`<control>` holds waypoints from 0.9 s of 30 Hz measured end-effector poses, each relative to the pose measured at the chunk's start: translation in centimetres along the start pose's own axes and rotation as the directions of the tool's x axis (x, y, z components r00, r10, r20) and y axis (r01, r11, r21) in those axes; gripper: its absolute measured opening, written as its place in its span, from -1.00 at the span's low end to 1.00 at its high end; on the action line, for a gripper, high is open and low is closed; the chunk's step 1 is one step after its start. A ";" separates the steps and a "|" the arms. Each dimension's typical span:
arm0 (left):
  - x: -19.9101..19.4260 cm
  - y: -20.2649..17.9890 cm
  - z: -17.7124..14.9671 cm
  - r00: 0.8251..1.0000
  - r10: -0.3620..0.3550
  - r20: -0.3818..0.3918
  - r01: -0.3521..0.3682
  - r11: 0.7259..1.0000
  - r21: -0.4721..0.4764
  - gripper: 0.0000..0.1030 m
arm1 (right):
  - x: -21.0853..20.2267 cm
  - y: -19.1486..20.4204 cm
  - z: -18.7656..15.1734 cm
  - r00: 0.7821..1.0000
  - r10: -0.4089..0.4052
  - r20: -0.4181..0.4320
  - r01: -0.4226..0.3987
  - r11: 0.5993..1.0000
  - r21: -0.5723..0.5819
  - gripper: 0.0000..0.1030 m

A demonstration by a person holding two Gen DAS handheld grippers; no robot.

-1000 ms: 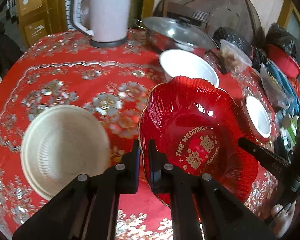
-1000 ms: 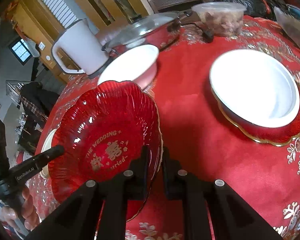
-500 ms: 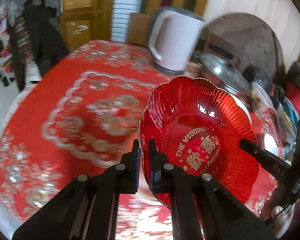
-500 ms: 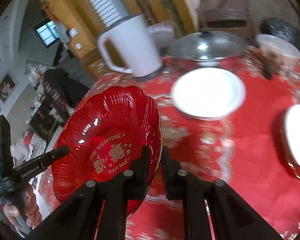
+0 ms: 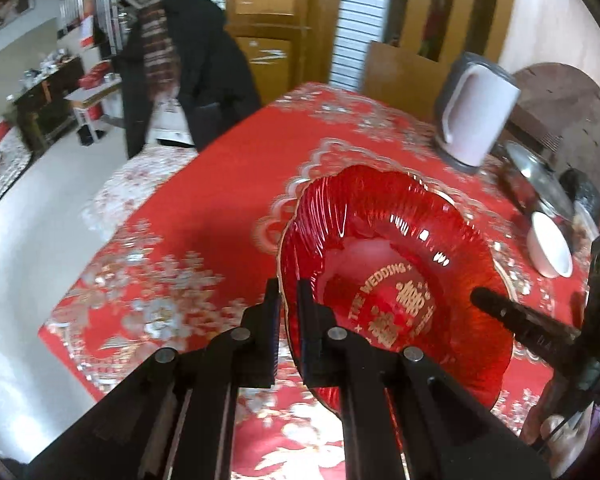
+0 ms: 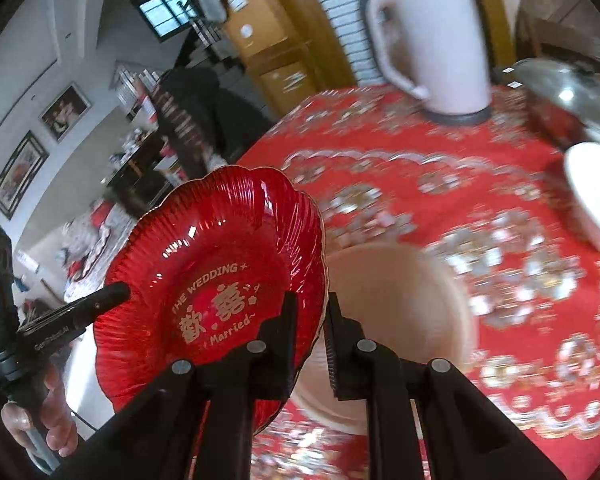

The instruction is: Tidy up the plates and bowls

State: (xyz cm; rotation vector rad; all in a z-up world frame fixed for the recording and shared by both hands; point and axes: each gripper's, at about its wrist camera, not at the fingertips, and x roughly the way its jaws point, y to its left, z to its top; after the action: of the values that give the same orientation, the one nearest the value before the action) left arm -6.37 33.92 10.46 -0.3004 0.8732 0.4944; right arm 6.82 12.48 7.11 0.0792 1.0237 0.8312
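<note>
Both grippers pinch opposite rims of the red wedding plate [image 5: 396, 280], lifted above the red tablecloth [image 5: 204, 200]: the left gripper [image 5: 288, 292] on its left edge, the right gripper [image 6: 310, 312] on its right edge. A blurred beige bowl [image 6: 400, 320], seemingly paper, sits under the plate's right side.

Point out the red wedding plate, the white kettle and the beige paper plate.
red wedding plate [image 6: 214, 280]: right wrist view, on the centre with the gold lettering.
white kettle [image 6: 432, 44]: right wrist view, on its body beside the handle.
beige paper plate [image 6: 400, 320]: right wrist view, on its inner face, beyond the jaws.
</note>
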 end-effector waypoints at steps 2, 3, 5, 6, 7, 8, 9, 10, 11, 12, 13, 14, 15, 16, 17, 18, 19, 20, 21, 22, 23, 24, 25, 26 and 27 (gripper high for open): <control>0.3 0.7 -0.2 1.000 0.016 0.003 -0.016 1.000 -0.007 -0.89 | 1.7 1.0 -0.6 0.999 0.027 -0.028 -0.027 1.000 0.004 -0.74; 0.4 0.9 -0.4 1.000 0.030 0.006 -0.030 1.000 -0.006 -0.90 | 2.3 1.5 -0.9 0.999 0.031 -0.037 -0.031 1.000 0.003 -0.73; 1.0 1.2 -0.6 0.999 0.035 0.001 -0.035 0.999 -0.003 -0.90 | 3.6 2.2 -1.5 0.998 0.027 -0.060 -0.028 1.000 -0.005 -0.68; 1.7 1.3 -0.9 0.999 0.032 -0.017 -0.032 0.999 -0.007 -0.90 | 4.4 2.4 -2.0 0.997 0.026 -0.077 -0.027 1.000 -0.008 -0.68; 2.6 1.2 -1.2 0.999 0.033 -0.036 -0.033 0.999 -0.007 -0.90 | 5.0 2.5 -2.3 0.996 0.028 -0.086 -0.029 1.000 -0.005 -0.68; 3.0 1.0 -1.3 0.998 0.033 -0.045 -0.033 0.999 -0.004 -0.90 | 5.2 2.3 -2.4 0.996 0.027 -0.088 -0.028 1.000 -0.002 -0.68; 4.0 0.7 -1.7 0.998 0.023 -0.067 -0.023 1.000 0.001 -0.90 | 5.8 2.2 -2.5 0.995 0.022 -0.094 -0.023 1.000 0.000 -0.68; 4.7 0.4 -1.9 0.996 0.015 -0.084 -0.015 1.000 0.004 -0.89 | 6.2 1.8 -2.6 0.994 0.022 -0.102 -0.022 1.000 0.006 -0.68; 5.8 0.0 -2.1 0.995 -0.002 -0.100 0.002 1.000 -0.003 -0.88 | 6.2 1.4 -2.7 0.994 0.024 -0.104 -0.023 1.000 0.010 -0.69; 6.5 -0.3 -2.1 0.994 -0.013 -0.111 0.012 1.000 -0.007 -0.88 | 6.2 0.7 -2.6 0.995 0.017 -0.103 -0.016 1.000 0.019 -0.69; 7.0 -0.7 -2.1 0.992 -0.023 -0.122 0.022 1.000 -0.011 -0.87 | 5.9 0.0 -2.5 0.995 0.001 -0.098 0.001 1.000 0.020 -0.69; 7.7 -1.2 -2.1 0.991 -0.037 -0.130 0.035 0.999 -0.016 -0.87 | 5.7 -0.2 -2.4 0.996 -0.011 -0.093 0.012 1.000 0.019 -0.69; 8.0 -1.7 -2.1 0.991 -0.040 -0.130 0.039 0.999 -0.012 -0.87 | 5.4 -0.7 -2.2 0.996 -0.024 -0.089 0.026 0.999 0.024 -0.68; 8.2 -2.3 -2.1 0.991 -0.043 -0.130 0.043 0.999 -0.006 -0.86 | 5.2 -1.2 -2.1 0.996 -0.034 -0.088 0.036 0.999 0.026 -0.68; 8.5 -3.1 -2.0 0.990 -0.052 -0.132 0.052 0.999 0.002 -0.86 | 5.0 -1.5 -2.0 0.995 -0.042 -0.086 0.044 0.999 0.024 -0.68; 8.8 -3.5 -2.0 0.989 -0.058 -0.135 0.059 0.998 0.006 -0.86 | 4.7 -1.9 -2.0 0.995 -0.057 -0.083 0.059 0.998 0.022 -0.68; 9.1 -4.1 -2.0 0.988 -0.063 -0.141 0.065 0.998 0.012 -0.86 | 4.4 -2.2 -1.9 0.995 -0.066 -0.081 0.068 0.997 0.023 -0.68; 9.4 -4.8 -1.9 0.988 -0.066 -0.143 0.070 0.997 0.021 -0.86 | 4.1 -2.8 -1.9 0.993 -0.083 -0.080 0.085 0.996 0.023 -0.68; 9.6 -5.3 -1.7 0.988 -0.065 -0.142 0.070 0.997 0.031 -0.85 | 3.8 -3.3 -1.8 0.992 -0.094 -0.078 0.097 0.995 0.028 -0.68; 9.9 -5.7 -1.6 0.988 -0.062 -0.143 0.068 0.997 0.038 -0.85 | 3.6 -3.7 -1.7 0.992 -0.102 -0.076 0.105 0.994 0.036 -0.68; 10.2 -5.9 -1.5 0.987 -0.059 -0.146 0.065 0.997 0.041 -0.84 | 3.3 -4.4 -1.7 0.991 -0.110 -0.074 0.114 0.992 0.048 -0.68; 10.5 -6.0 -1.4 0.987 -0.054 -0.150 0.061 0.997 0.043 -0.83 | 3.2 -4.8 -1.7 0.991 -0.116 -0.073 0.120 0.991 0.054 -0.68; 10.9 -6.0 -1.2 0.987 -0.050 -0.154 0.057 0.998 0.042 -0.82 | 3.0 -5.2 -1.6 0.990 -0.122 -0.071 0.127 0.990 0.060 -0.68; 11.4 -6.0 -1.1 0.986 -0.047 -0.159 0.053 0.998 0.037 -0.81 | 3.0 -5.4 -1.6 0.988 -0.133 -0.074 0.137 0.989 0.061 -0.65; 11.6 -5.9 -1.0 0.986 -0.047 -0.162 0.053 0.998 0.037 -0.81 | 3.1 -5.5 -1.5 0.987 -0.139 -0.077 0.143 0.988 0.059 -0.65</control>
State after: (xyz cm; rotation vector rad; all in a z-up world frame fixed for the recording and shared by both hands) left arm 2.40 31.82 0.95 -0.3266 1.0290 0.4087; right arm 9.61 10.20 1.70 0.0306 1.1112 0.6765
